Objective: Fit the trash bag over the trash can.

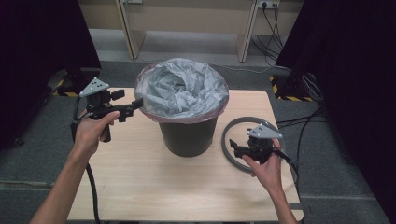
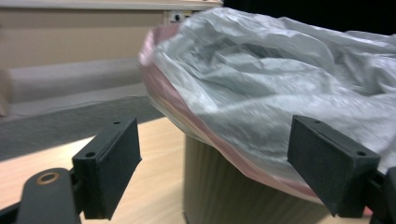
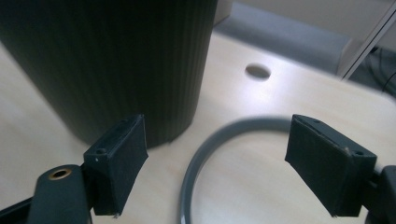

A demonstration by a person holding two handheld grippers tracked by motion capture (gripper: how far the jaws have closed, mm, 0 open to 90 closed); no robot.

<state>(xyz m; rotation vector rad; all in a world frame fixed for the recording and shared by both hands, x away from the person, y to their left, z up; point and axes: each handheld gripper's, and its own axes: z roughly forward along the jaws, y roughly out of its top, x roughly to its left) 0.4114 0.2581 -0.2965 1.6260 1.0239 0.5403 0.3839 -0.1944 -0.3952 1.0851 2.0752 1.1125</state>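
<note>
Pale wood table (image 1: 140, 177) on grey carpet (image 1: 37, 140); both grippers' fingers open, gripping nothing

From my remote seat I saw the pale wooden worktop (image 1: 140, 177) with a round cable hole (image 3: 258, 71) in it. Black curtains (image 1: 42, 51) hung at both sides. Beyond lay grey floor (image 1: 28, 140), loose black cables (image 1: 308, 121), hazard-striped tape (image 1: 287, 95) and a wall socket (image 1: 267, 4).

Bare forearms without sleeves, black two-jaw left gripper (image 1: 138, 103) and right gripper (image 1: 232, 144), grey three-cornered perforated plates, black trailing cables, screw-holed pads.
</note>
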